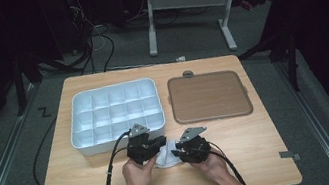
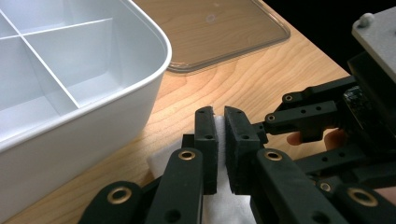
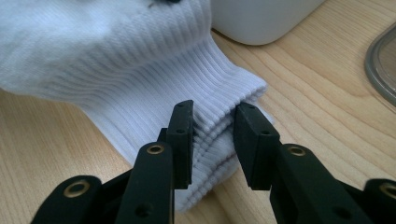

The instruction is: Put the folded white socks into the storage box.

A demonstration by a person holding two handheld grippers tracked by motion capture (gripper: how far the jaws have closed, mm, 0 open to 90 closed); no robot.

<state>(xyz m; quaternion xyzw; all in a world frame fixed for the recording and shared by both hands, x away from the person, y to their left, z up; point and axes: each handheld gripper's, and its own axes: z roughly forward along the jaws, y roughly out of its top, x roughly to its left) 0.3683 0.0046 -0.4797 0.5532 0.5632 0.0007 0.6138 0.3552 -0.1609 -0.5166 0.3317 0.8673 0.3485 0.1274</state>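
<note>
A white ribbed sock [image 1: 166,154] lies on the wooden table between my two grippers, near the front middle. My left gripper [image 1: 160,145] comes at it from the left, and its jaws [image 2: 220,114] are shut on a thin fold of the sock [image 2: 161,157]. The right gripper [image 1: 178,153] faces it from the right. In the right gripper view its jaws [image 3: 212,112] clamp the bunched, folded cuff of the sock [image 3: 116,56], with both pads against the cloth. The right gripper [image 2: 322,121] also sits close by in the left gripper view.
A white compartment tray [image 1: 85,144] stands just behind the left gripper, its wall [image 2: 116,112] close by. A brownish see-through lid [image 1: 209,96] lies flat to its right. A person's hands hold both grippers near the table's front edge.
</note>
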